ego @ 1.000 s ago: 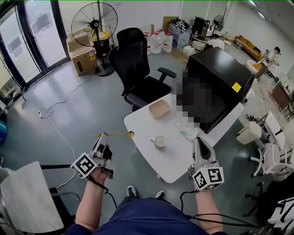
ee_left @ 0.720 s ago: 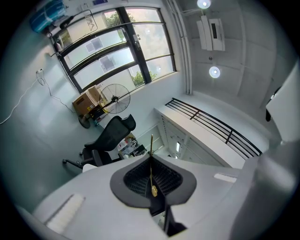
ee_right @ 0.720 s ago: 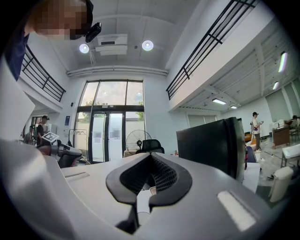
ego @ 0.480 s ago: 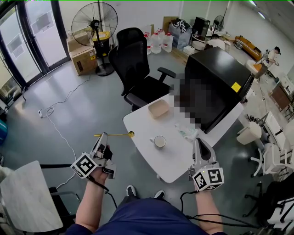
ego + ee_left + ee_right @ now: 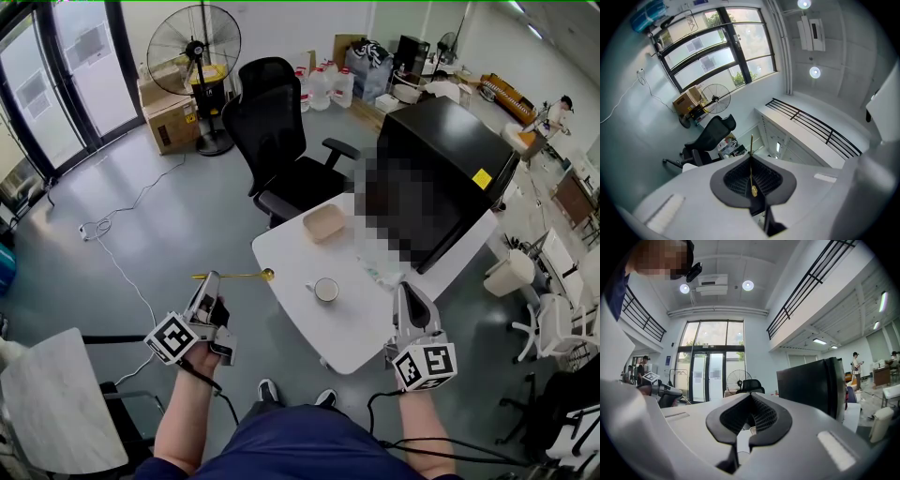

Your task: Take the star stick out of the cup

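Left tongs (image 5: pixel 212 276) gripping star stick (image 5: pixel 244 276) (held level), cup (image 5: pixel 326 290) on white table (image 5: pixel 356 326)

The stick (image 5: pixel 232 276), just off the table's (image 5: pixel 309 333) left edge, looks like thin gold metal with a bright shine. The left gripper (image 5: pixel 751 180) and right gripper (image 5: pixel 750 413) have smooth, matt grey plastic shells and black ribbed pads (image 5: pixel 736 180) that look rubbery. The table top is smooth, matt white, and the cup (image 5: pixel 326 290) on it is glossy white. Beyond the table, the chair (image 5: pixel 272 131) is matt black, the box (image 5: pixel 169 122) is brown cardboard, and the floor (image 5: pixel 169 216) is smooth grey with a faint sheen.
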Action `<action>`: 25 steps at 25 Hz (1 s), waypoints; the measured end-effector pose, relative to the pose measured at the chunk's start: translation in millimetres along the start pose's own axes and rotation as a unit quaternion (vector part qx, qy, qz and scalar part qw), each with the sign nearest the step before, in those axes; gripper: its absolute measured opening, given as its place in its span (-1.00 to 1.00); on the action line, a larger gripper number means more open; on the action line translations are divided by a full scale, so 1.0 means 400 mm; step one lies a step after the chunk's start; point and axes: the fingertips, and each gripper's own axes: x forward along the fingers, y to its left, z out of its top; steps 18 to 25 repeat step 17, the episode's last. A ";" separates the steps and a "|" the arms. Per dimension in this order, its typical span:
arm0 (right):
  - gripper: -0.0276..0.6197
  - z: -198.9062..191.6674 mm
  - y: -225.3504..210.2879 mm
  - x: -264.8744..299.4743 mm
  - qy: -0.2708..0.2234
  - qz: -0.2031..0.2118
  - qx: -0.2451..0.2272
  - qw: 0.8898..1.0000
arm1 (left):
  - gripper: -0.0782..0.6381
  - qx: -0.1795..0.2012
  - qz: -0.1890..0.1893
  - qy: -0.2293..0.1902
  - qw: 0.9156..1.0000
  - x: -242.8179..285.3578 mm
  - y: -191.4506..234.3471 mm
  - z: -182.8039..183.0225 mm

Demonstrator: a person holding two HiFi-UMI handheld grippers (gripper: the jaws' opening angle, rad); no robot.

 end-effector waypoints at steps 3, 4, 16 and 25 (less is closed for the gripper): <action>-0.90 0.001 0.000 0.001 0.000 -0.001 -0.001 1.000 | -0.76 -0.007 -0.011 -0.001 1.000 0.006 -0.007 -0.001; -0.90 0.000 -0.001 0.000 0.001 -0.001 -0.001 1.000 | -0.76 -0.011 -0.014 -0.002 1.000 0.008 -0.009 -0.002; -0.90 -0.008 -0.018 -0.016 0.002 0.005 0.003 1.000 | -0.76 0.013 0.011 0.001 1.000 0.002 -0.010 -0.023; -0.90 -0.008 -0.021 -0.018 0.002 0.006 0.002 1.000 | -0.76 0.023 0.024 0.004 0.999 -0.001 -0.002 -0.024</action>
